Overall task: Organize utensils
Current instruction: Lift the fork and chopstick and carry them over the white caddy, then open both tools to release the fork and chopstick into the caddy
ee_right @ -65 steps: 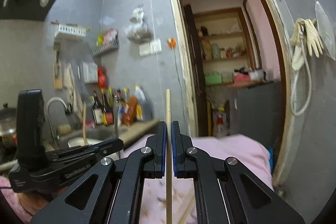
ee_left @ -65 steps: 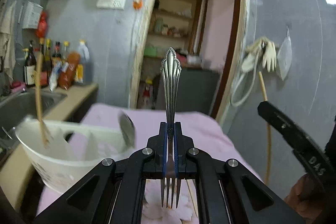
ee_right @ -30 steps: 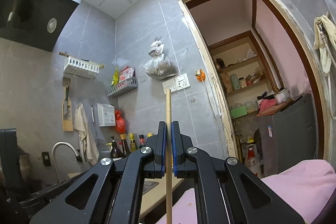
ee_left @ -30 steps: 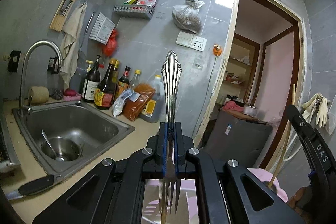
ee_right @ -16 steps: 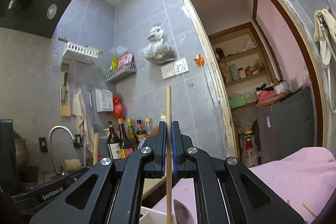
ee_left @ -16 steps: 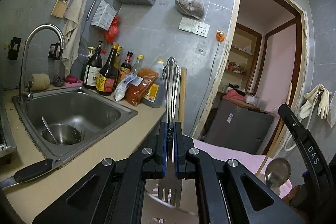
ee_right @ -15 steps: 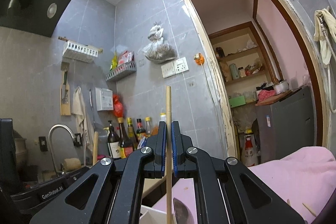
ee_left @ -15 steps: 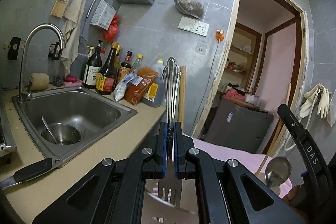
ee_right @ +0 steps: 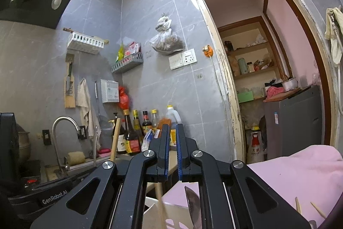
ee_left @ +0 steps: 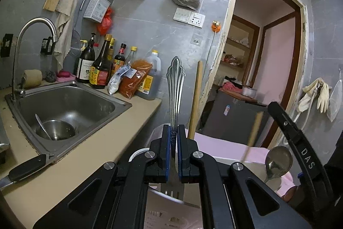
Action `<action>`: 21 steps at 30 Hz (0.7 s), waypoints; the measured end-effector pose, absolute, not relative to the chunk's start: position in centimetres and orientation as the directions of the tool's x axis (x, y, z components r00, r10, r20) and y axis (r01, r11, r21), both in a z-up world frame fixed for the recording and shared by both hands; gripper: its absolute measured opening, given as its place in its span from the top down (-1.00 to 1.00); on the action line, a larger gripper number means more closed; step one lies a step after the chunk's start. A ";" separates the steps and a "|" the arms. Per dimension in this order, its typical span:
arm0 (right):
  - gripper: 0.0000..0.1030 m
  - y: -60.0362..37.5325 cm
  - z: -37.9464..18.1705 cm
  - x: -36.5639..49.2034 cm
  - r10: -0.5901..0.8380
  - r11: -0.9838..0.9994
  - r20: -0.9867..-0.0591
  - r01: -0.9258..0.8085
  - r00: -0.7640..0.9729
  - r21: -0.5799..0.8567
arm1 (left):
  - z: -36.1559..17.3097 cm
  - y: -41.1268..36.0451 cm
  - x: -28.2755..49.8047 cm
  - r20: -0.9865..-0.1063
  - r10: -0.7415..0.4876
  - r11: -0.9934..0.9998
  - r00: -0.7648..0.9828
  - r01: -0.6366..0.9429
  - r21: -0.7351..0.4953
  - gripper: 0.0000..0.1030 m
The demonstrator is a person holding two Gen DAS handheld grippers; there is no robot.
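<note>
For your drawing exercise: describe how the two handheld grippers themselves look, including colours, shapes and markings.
Both the left gripper and the right gripper are matte black, with angular linkage arms, silver round pivot screws and blue-lined jaws. White lettering marks their bodies: "DAS" on the right one, "GenRobot.AI" on the left. No cables or sleeves show.

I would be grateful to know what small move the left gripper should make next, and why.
Probably open the left gripper to drop the fork. Its jaws are shut on the handle, and the tines hang just inside the white holder, where a spoon already stands. The right gripper is open and empty.
</note>
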State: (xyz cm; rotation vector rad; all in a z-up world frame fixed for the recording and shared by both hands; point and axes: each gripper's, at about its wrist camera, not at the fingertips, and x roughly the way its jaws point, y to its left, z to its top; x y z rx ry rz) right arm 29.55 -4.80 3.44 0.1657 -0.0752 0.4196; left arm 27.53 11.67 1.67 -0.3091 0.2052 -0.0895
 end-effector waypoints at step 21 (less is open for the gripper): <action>0.07 -6.6 6.2 26.8 0.370 0.919 0.139 -0.384 0.918 0.086 | 4.5 10.4 25.2 -0.098 -0.186 0.941 0.978 0.149 -0.306 0.57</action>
